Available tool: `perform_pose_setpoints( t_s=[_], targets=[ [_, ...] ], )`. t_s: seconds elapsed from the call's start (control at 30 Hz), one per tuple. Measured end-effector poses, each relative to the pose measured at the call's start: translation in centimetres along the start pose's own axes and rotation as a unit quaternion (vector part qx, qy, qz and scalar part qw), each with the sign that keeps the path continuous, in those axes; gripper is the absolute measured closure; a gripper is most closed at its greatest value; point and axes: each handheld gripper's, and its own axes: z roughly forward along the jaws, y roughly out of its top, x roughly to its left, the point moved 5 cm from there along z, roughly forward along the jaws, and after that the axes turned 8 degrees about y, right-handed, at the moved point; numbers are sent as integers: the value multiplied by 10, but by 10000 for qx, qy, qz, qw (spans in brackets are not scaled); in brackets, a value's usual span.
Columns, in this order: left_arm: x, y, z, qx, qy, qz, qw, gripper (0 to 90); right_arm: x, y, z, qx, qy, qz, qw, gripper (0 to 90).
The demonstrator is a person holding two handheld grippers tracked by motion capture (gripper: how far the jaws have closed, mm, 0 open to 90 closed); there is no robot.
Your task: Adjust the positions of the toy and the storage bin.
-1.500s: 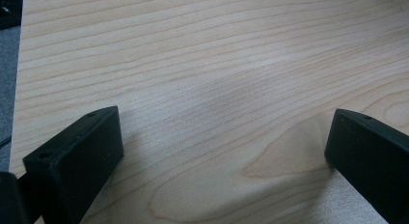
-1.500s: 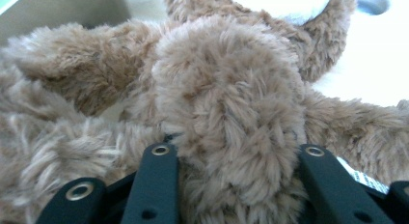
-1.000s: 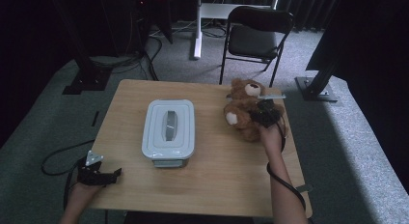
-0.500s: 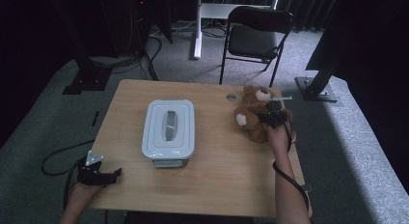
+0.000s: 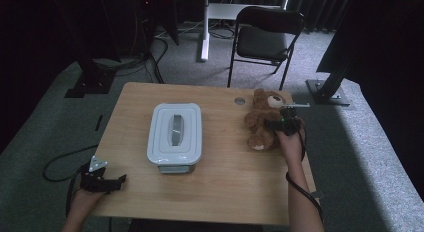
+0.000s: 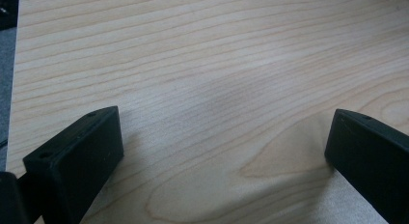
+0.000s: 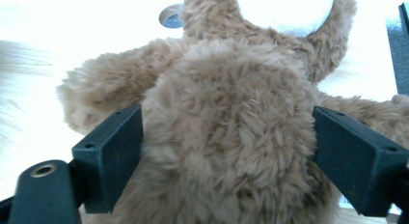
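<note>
A brown teddy bear (image 5: 259, 123) lies on the wooden table (image 5: 225, 182) near its right edge. My right gripper (image 5: 278, 125) reaches it from the near right side. In the right gripper view the bear's furry body (image 7: 231, 113) bulges between the two black jaws of my right gripper (image 7: 229, 151), which have just been opening and now stand wide on either side of it. My left gripper (image 5: 117, 179) rests at the table's near left corner, open, with only bare wood (image 6: 217, 64) between the jaws of my left gripper (image 6: 222, 151).
A white lidded container (image 5: 175, 132) with a grey handle stands left of the table's middle. A round metal grommet (image 5: 240, 100) sits in the tabletop behind the bear. A dark folding chair (image 5: 267, 37) stands beyond the far edge. Cables trail on the floor at the left.
My right hand and the bear have shifted to the right and down, and the bear now lies lower on the table. The left hand has stayed put.
</note>
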Motion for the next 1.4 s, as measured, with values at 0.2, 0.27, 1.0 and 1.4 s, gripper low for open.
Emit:
perform_pose_setpoints(
  t_s=[0.2, 0.27, 1.0, 1.4],
  targets=[
    [-3, 5, 3, 27, 11, 109, 9999, 5, 22, 12, -18, -377, 185, -81, 9991, 131],
    [-5, 8, 4, 9, 39, 196, 9998, 5, 33, 15, -21, -440, 294, -134, 9985, 132],
    [-17, 63, 16, -385, -66, 250, 9989, 5, 157, 5, 31, -305, 1059, -1138, 9874, 129],
    [-32, 93, 35, -454, -182, 417, 9979, 5, 173, -23, 76, -7, 1191, -975, 9881, 129]
  ],
)
